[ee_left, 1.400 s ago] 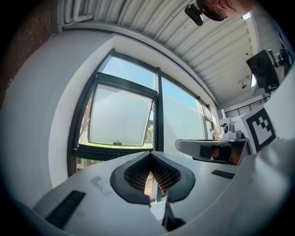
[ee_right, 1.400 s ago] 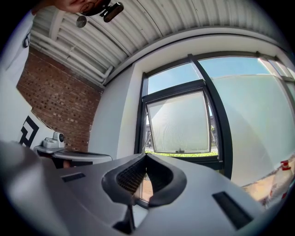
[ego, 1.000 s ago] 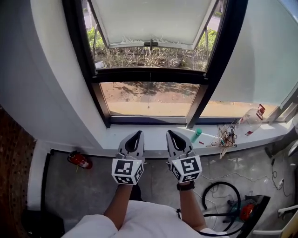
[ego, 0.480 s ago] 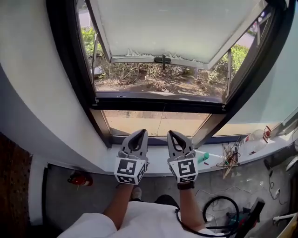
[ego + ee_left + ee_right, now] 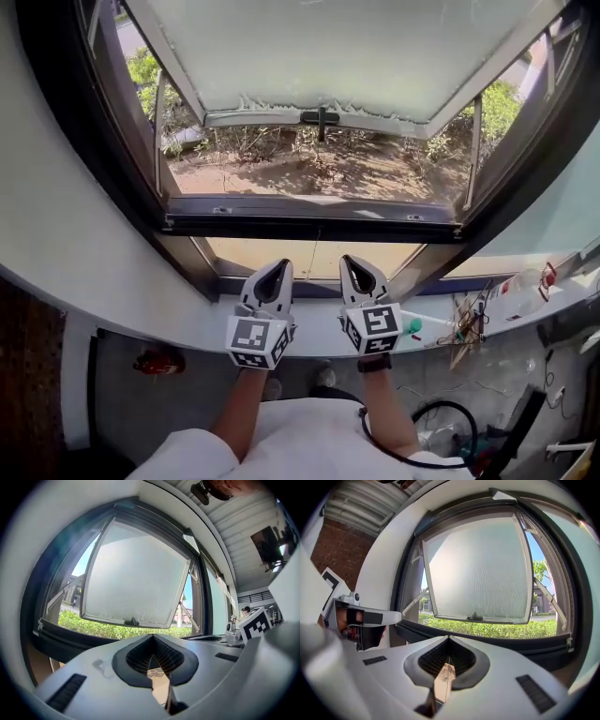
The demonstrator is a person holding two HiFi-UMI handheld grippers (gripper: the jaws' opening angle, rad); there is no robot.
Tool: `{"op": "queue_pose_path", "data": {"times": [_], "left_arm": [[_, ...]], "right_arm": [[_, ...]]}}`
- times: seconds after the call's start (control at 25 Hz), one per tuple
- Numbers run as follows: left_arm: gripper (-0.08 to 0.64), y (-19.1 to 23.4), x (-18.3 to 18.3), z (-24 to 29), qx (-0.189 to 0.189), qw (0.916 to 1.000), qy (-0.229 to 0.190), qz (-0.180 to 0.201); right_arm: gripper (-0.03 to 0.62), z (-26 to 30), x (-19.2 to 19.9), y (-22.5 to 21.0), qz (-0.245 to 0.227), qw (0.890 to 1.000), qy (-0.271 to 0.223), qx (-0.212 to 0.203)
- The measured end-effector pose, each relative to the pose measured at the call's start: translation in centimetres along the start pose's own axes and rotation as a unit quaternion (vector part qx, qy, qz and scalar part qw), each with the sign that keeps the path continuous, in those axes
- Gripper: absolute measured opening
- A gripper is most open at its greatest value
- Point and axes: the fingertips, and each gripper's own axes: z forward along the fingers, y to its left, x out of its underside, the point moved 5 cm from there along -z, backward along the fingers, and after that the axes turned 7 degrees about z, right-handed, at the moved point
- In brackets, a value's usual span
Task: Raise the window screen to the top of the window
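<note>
The frosted window sash (image 5: pixel 319 56) is swung open outward, with its black handle (image 5: pixel 321 118) at the lower edge; it also fills the left gripper view (image 5: pixel 136 583) and the right gripper view (image 5: pixel 480 573). Below it runs the dark frame crossbar (image 5: pixel 309 228), and a thin cord (image 5: pixel 316 258) hangs in front of the lower pane. No screen mesh is plain to see. My left gripper (image 5: pixel 274 272) and right gripper (image 5: pixel 354 267) are side by side over the sill, pointing at the lower pane. Both are shut and hold nothing, as their own views confirm, left gripper (image 5: pixel 152 641) and right gripper (image 5: pixel 449 641).
The white sill (image 5: pixel 187 328) runs under both grippers. To the right on it lie a green-tipped item (image 5: pixel 412 326), a bundle of wooden sticks (image 5: pixel 464 323) and a plastic bottle (image 5: pixel 530 281). On the floor are a red fire extinguisher (image 5: pixel 155 361) and cables (image 5: pixel 441 441).
Both grippers and the head have moved forward to the window, from above the floor to over the sill. The sash now looms larger. Both grippers stayed shut.
</note>
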Motion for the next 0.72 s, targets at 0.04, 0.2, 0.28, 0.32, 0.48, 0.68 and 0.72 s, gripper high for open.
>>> {"op": "queue_pose_path", "data": {"times": [0.04, 0.2, 0.28, 0.32, 0.48, 0.68, 0.72], "left_arm": [[0.0, 0.0, 0.2, 0.7, -0.002, 1.0, 0.002, -0.001], [0.0, -0.4, 0.5, 2.8, -0.001, 0.9999, 0.008, -0.008], [0.0, -0.4, 0.8, 3.4, -0.001, 0.9999, 0.014, -0.007], [0.001, -0.3, 1.0, 3.6, -0.002, 0.9998, 0.018, -0.008], [0.0, 0.4, 2.2, 3.9, -0.008, 0.9994, 0.034, -0.008], [0.0, 1.3, 3.5, 4.0, -0.009, 0.9981, 0.045, -0.042], [0.0, 1.5, 3.5, 4.0, -0.007, 0.9979, 0.043, -0.047]], "right_arm": [[-0.012, 0.6, 0.1, -0.5, 0.002, 1.0, 0.002, -0.006], [-0.012, 2.7, 1.1, -1.7, 0.011, 0.999, 0.017, -0.034], [-0.012, 3.6, 1.9, -2.0, 0.018, 0.999, 0.026, -0.039], [-0.012, 3.9, 2.4, -2.0, 0.02, 0.998, 0.031, -0.041], [-0.012, 5.3, 4.9, -1.9, 0.026, 0.997, 0.055, -0.048], [-0.012, 6.3, 9.1, -2.1, 0.07, 0.993, 0.067, -0.066], [-0.012, 6.5, 10.0, -2.2, 0.085, 0.992, 0.067, -0.069]]}}
